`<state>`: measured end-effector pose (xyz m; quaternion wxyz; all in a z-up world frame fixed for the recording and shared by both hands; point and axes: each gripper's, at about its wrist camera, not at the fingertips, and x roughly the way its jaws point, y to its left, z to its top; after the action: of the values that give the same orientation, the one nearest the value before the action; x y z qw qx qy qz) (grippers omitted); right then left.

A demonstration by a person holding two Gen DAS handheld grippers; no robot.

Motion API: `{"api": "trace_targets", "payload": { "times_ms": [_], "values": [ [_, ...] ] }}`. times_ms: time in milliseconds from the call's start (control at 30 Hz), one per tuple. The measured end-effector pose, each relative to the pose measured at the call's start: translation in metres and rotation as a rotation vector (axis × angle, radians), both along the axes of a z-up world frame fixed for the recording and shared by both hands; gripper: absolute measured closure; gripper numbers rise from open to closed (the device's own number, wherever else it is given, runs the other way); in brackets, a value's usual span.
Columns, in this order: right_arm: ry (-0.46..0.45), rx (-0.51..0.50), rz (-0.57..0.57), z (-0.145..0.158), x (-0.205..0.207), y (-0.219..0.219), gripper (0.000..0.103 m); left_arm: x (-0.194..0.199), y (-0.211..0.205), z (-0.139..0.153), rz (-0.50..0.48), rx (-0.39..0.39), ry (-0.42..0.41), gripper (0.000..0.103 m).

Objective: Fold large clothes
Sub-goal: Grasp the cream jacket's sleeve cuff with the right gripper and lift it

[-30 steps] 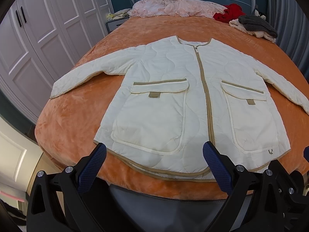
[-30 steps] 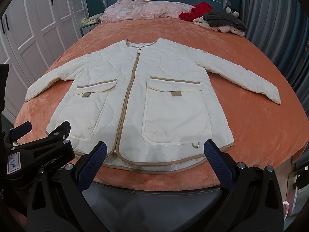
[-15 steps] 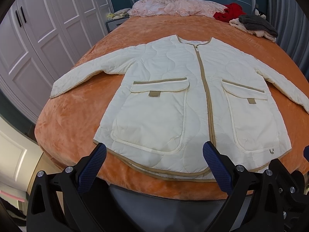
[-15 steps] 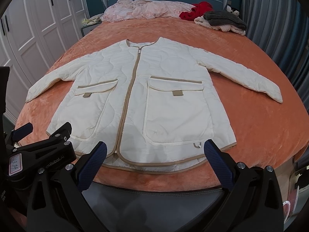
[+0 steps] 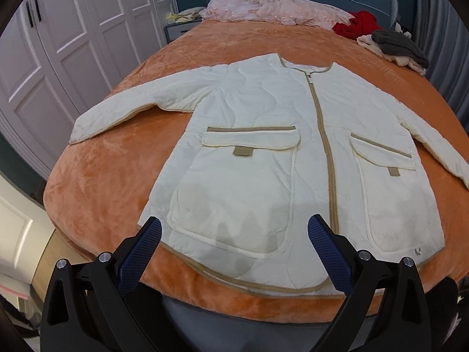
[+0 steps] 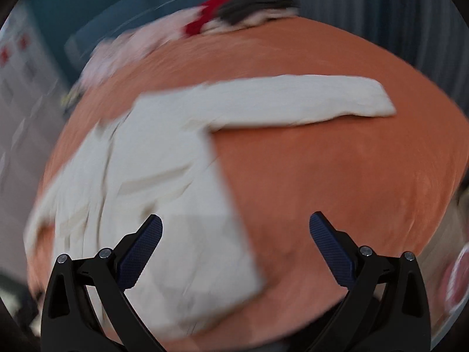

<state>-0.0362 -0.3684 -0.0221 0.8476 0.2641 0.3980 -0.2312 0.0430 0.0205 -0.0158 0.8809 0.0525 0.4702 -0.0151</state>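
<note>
A cream quilted jacket (image 5: 263, 135) with tan trim and two flap pockets lies flat, front up, on the orange bedspread (image 5: 96, 182), sleeves spread to both sides. My left gripper (image 5: 234, 234) hovers open over the jacket's lower left hem, holding nothing. The right wrist view is blurred by motion: the jacket (image 6: 164, 176) shows at the left, its right sleeve (image 6: 322, 99) stretching out across the blanket. My right gripper (image 6: 236, 231) is open above the jacket's right side edge, with nothing between its fingers.
At the head of the bed lie a pink cover (image 5: 275, 11), a red garment (image 5: 357, 25) and a grey and cream pile (image 5: 395, 47). White wardrobe doors (image 5: 58, 44) stand at the left, grey curtains (image 5: 448, 44) at the right. The bed's near edge (image 5: 249, 299) is just below the grippers.
The right gripper has swung quickly to the right and tilted, so its view is now blurred and centred on the jacket's right sleeve. The left gripper has moved slightly closer to the hem.
</note>
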Motion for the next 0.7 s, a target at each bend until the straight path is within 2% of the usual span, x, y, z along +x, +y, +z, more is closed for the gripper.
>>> {"api": "trace_targets", "payload": {
  "times_ms": [100,167,300,400,467,533,567,600,667,700],
  "values": [
    [-0.018,0.049,-0.168,-0.016,0.005,-0.077,0.005,0.009,-0.001,-0.004,0.017,0.013,-0.004,0.005],
    [-0.032,0.061,-0.227,-0.026,0.011,-0.114,0.005,0.014,-0.001,-0.007,0.036,0.011,-0.003,0.005],
    [-0.065,0.121,-0.354,-0.050,0.015,-0.180,0.005,0.029,-0.004,-0.015,0.069,-0.013,0.028,0.005],
    [-0.112,0.215,-0.459,-0.074,0.009,-0.218,0.007,0.038,-0.010,-0.021,0.080,0.013,0.036,0.005],
    [-0.128,0.274,-0.522,-0.092,0.005,-0.238,0.014,0.044,-0.013,-0.023,0.083,0.024,0.038,0.005],
    [-0.143,0.346,-0.570,-0.111,0.001,-0.253,0.033,0.051,-0.015,-0.026,0.090,0.028,0.047,0.005],
    [-0.172,0.379,-0.590,-0.118,-0.001,-0.259,0.034,0.053,-0.016,-0.027,0.092,0.026,0.050,0.005],
    [-0.207,0.390,-0.609,-0.121,-0.003,-0.263,0.037,0.056,-0.016,-0.028,0.097,0.028,0.051,0.005],
    [-0.232,0.391,-0.614,-0.121,-0.001,-0.270,0.049,0.059,-0.017,-0.029,0.104,0.034,0.046,0.005],
    [-0.230,0.401,-0.604,-0.121,0.003,-0.275,0.070,0.062,-0.016,-0.030,0.108,0.041,0.045,0.005]
  ]
}}
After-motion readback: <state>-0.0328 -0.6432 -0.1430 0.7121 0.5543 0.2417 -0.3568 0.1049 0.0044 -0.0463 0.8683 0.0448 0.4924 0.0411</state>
